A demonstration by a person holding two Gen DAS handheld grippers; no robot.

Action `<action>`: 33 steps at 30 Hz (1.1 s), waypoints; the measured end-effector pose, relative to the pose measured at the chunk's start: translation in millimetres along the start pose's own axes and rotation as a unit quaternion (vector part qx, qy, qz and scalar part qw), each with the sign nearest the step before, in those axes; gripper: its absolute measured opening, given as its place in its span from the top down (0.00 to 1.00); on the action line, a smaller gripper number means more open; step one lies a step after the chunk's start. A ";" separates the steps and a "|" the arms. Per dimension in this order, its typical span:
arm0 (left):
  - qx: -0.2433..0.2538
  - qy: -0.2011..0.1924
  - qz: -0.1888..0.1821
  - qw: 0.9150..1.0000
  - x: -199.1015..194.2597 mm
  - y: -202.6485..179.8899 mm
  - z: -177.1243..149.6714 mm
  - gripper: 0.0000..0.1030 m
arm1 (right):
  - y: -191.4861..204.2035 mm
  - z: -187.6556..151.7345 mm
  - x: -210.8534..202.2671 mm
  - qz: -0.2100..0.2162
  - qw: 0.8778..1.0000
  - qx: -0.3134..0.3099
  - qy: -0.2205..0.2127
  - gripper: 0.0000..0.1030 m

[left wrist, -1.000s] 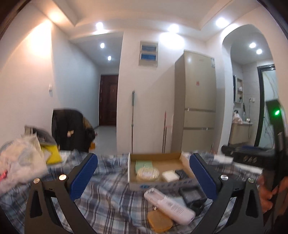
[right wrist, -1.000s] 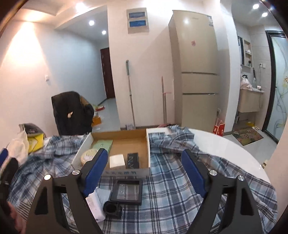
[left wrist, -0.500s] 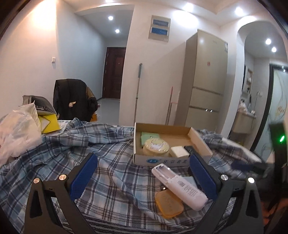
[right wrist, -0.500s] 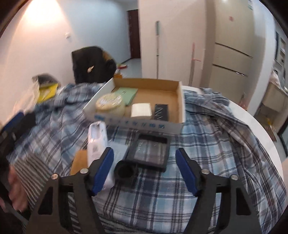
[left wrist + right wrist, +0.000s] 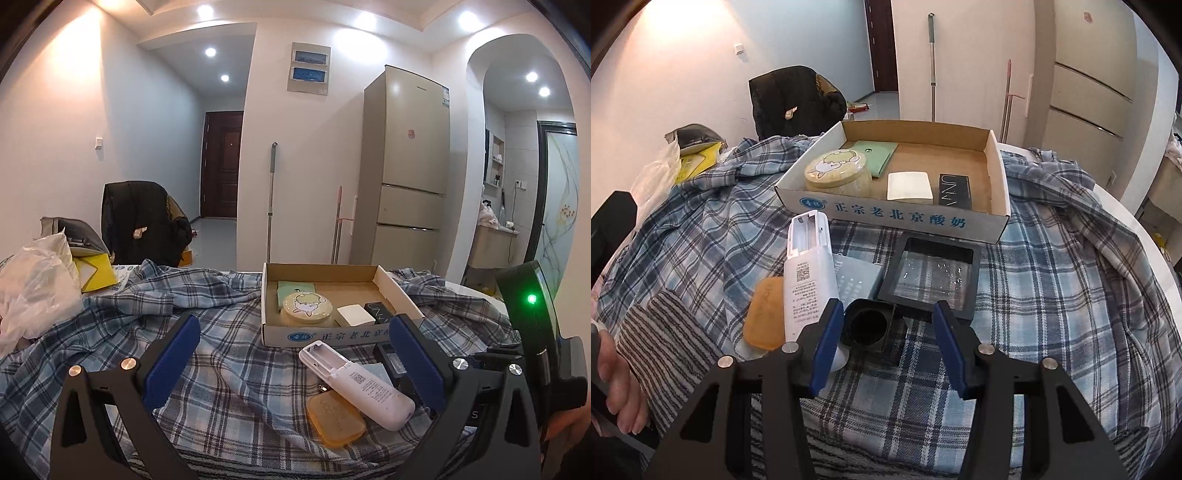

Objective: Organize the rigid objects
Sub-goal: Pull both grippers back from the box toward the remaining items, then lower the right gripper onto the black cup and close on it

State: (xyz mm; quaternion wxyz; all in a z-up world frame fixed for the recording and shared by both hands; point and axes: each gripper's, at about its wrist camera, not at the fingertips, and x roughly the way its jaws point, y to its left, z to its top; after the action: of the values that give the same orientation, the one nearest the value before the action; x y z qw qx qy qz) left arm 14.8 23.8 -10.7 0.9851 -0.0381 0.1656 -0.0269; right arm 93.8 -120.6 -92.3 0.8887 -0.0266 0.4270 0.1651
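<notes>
The right gripper [image 5: 886, 341] points down at a small black box with a round well in its top [image 5: 868, 326], which lies on the plaid cloth [image 5: 1034, 295] over the worktop, just in front of a flat black square frame with a clear pane [image 5: 932, 275]. Its jaws have just been closing and now stand narrow, one on each side of the box; whether the blue pads touch it is hard to tell. Beside the box lie a white remote with its battery bay open [image 5: 809, 269] and an amber soap-like bar [image 5: 764, 315]. Behind sits a cardboard tray [image 5: 897, 216]. The left gripper [image 5: 295, 356] has wide jaws with nothing between them.
</notes>
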 end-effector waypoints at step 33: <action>-0.009 0.008 0.003 1.000 5.1 3.4 -1.7 0.00 | 2.0 -2.4 -1.5 -0.009 1.000 0.005 -0.012 0.59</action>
State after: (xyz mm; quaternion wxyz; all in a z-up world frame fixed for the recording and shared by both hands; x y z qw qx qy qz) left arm 19.3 26.8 -14.2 0.9835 -0.0467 0.1735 -0.0226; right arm 90.5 -119.6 -92.5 0.8953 -0.0242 0.4170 0.1549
